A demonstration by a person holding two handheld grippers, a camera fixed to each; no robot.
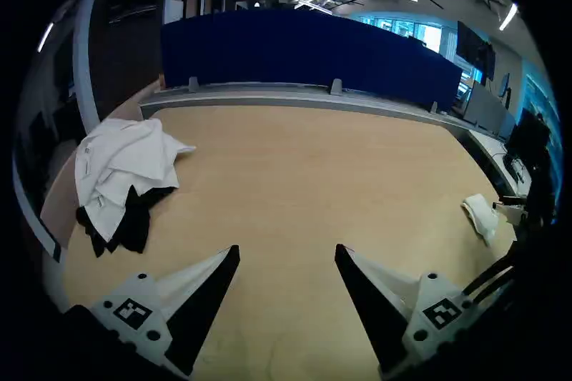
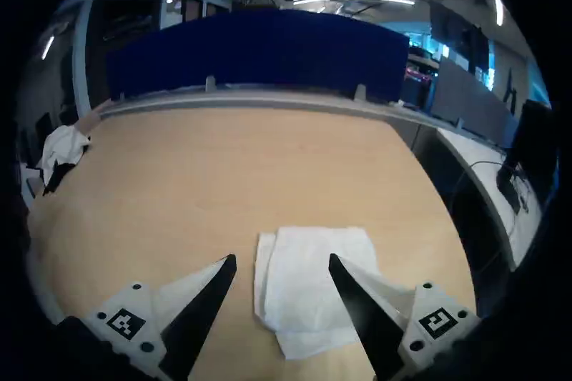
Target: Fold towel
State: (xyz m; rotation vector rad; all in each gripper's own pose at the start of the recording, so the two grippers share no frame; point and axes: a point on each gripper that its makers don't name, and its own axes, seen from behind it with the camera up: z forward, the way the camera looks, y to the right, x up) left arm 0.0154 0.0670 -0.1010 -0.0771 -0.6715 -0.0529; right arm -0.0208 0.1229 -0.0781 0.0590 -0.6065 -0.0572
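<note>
Light wood table (image 1: 307, 166), blue divider (image 1: 307, 52) on the table's far edge, office beyond. Clothes pile (image 1: 121, 174) at table's left edge. Left gripper (image 1: 286, 259) wide open, empty, over table. Right gripper (image 2: 281, 266) wide open, gripping nothing, over white towel (image 2: 314, 288) at table's near edge.

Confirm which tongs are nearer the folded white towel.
Right. The right tongs hang open directly over the towel; the left tongs are open over bare desk, with the towel far off to their right.
</note>
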